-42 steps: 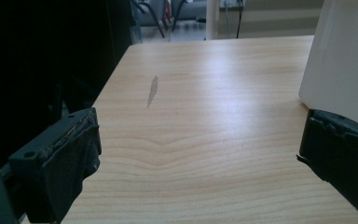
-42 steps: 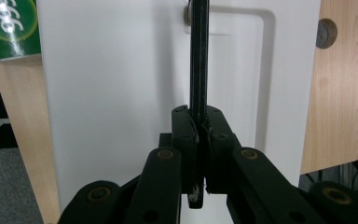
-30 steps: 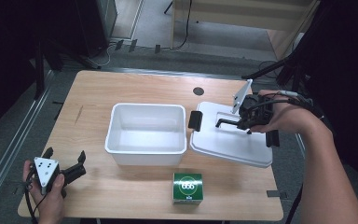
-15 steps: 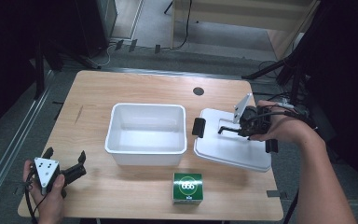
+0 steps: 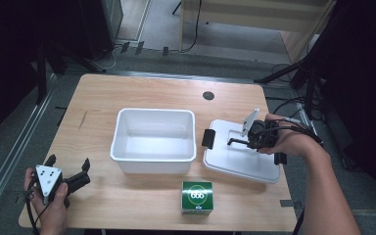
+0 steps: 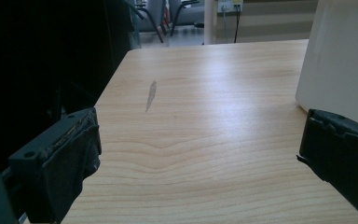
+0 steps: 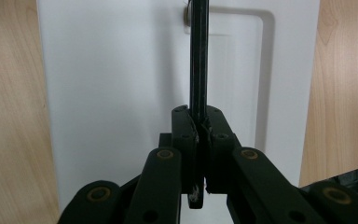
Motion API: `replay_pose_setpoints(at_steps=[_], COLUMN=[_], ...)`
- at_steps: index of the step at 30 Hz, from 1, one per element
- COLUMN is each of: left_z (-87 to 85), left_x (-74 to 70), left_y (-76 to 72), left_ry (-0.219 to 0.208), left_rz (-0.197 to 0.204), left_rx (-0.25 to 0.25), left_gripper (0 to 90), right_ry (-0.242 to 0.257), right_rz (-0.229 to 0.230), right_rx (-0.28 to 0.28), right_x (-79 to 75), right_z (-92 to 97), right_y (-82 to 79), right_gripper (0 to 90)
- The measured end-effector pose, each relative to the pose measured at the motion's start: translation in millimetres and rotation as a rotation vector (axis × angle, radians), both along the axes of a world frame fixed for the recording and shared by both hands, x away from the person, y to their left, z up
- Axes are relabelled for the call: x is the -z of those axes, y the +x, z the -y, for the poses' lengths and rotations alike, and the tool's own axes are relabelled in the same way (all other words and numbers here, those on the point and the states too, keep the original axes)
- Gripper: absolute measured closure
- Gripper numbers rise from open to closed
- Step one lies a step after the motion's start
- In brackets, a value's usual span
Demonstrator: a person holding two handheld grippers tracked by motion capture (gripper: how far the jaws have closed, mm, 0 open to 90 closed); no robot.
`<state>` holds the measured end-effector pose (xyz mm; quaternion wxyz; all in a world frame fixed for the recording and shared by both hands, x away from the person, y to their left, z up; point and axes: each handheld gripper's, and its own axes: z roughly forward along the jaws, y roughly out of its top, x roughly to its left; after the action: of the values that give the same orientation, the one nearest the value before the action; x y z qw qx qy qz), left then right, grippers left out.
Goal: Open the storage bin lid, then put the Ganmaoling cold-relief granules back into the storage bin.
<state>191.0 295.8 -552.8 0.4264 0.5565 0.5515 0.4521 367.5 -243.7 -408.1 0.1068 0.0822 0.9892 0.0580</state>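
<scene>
A white lid [image 5: 235, 160] lies on the wooden table [image 5: 127, 93] just right of an open white bin [image 5: 152, 164]. My right gripper [image 5: 248, 142] is over the lid, shut on the lid's thin black handle [image 5: 236, 141]. In the right gripper view the handle [image 7: 198, 56] runs straight up from between the closed jaws of the right gripper [image 7: 199, 126], with the lid [image 7: 116, 93] flat behind it. My left gripper [image 5: 68, 162] rests open at the table's near left corner. The left gripper [image 6: 200, 158] has only bare wood between its jaws.
A green box [image 5: 196, 197] stands near the front edge, in front of the bin's right corner. A black latch [image 5: 208, 138] hangs on the lid's left edge, close to the bin. The bin's wall [image 6: 340, 70] shows at the right of the left gripper view.
My right hand has come down with the lid, which was raised and now sits low on the table beside the bin. The left gripper has stayed put.
</scene>
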Motion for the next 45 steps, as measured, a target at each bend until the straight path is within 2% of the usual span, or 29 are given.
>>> replay_pose_setpoints(at_steps=[22,33,39,45], left_z=[0.6,1.1,1.0,1.1], left_x=[0.0,0.1,0.0,0.0], left_y=[0.1,0.4,0.5,0.5], left_ry=[0.004,0.007,0.006,0.007], left_rz=[-0.001,0.000,-0.001,-0.001], left_rx=[0.000,-0.002,-0.002,-0.002], left_gripper=[0.0,0.0,0.0,0.0], right_ry=[0.013,0.016,0.024,0.059], right_rz=[-0.026,-0.016,-0.018,-0.024], right_rx=[0.028,0.052,0.057,0.064], right_x=[34.1,46.3,46.8,40.2], right_z=[8.2,13.8,15.0,15.6], right_y=[-0.2,-2.7,-3.3,-6.4], right_gripper=[85.3,85.1,84.4,81.7])
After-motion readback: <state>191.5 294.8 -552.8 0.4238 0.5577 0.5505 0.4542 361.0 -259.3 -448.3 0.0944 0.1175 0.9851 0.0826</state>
